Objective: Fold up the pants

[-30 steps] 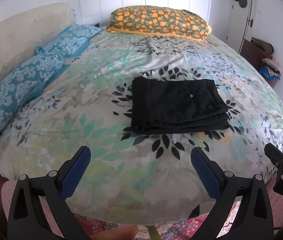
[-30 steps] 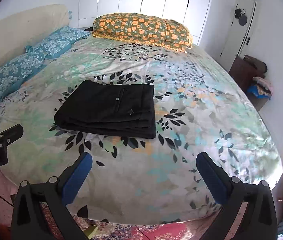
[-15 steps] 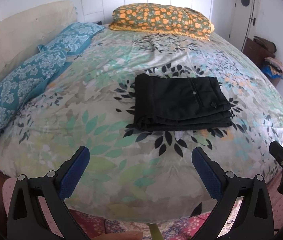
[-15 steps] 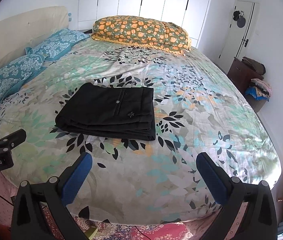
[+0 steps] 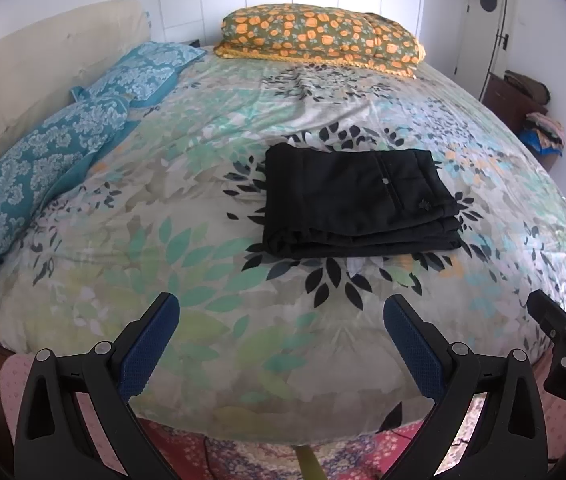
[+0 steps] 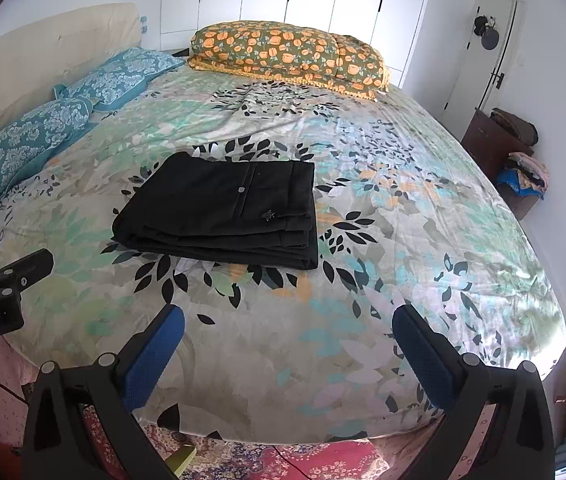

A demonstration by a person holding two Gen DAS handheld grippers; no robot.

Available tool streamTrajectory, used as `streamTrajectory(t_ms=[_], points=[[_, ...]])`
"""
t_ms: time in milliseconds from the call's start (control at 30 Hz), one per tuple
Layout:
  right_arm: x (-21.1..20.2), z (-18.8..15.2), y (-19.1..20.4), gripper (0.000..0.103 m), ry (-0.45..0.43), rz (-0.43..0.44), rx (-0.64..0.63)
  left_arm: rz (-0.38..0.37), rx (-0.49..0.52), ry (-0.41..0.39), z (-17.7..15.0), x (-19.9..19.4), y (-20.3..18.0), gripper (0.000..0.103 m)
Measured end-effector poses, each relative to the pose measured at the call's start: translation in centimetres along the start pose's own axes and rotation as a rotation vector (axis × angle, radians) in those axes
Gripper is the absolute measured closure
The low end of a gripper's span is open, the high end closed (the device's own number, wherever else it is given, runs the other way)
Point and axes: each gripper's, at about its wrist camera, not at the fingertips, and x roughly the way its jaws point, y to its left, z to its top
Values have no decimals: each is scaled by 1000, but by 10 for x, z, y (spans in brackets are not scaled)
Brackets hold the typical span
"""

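The black pants [image 5: 357, 202] lie folded into a flat rectangular stack on the floral bedspread [image 5: 187, 200], near the middle of the bed. They also show in the right wrist view [image 6: 223, 212]. My left gripper [image 5: 281, 320] is open and empty, held back over the bed's near edge, well short of the pants. My right gripper [image 6: 289, 330] is open and empty, likewise over the near edge. Each gripper's black body shows at the edge of the other's view.
Two blue patterned pillows [image 5: 47, 152] lie along the left by a cream headboard [image 5: 43, 56]. An orange floral folded quilt [image 5: 323, 40] sits at the far end. A dark dresser with clothes [image 6: 515, 152] stands at the right wall. A patterned rug [image 6: 303, 460] lies below.
Both grippers have risen and drawn back slightly, so the view tilts up and the pants sit a little farther off. The pants have not moved. Both grippers stay open.
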Motion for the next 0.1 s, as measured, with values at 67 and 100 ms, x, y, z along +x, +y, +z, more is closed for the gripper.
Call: streamTrajectory(t_ms=[67, 100], points=[[0, 0, 0, 0, -2, 1, 1, 5, 3, -2, 0, -1, 0, 1], [0, 0, 0, 0, -2, 1, 1, 6, 3, -4, 0, -1, 0, 1]])
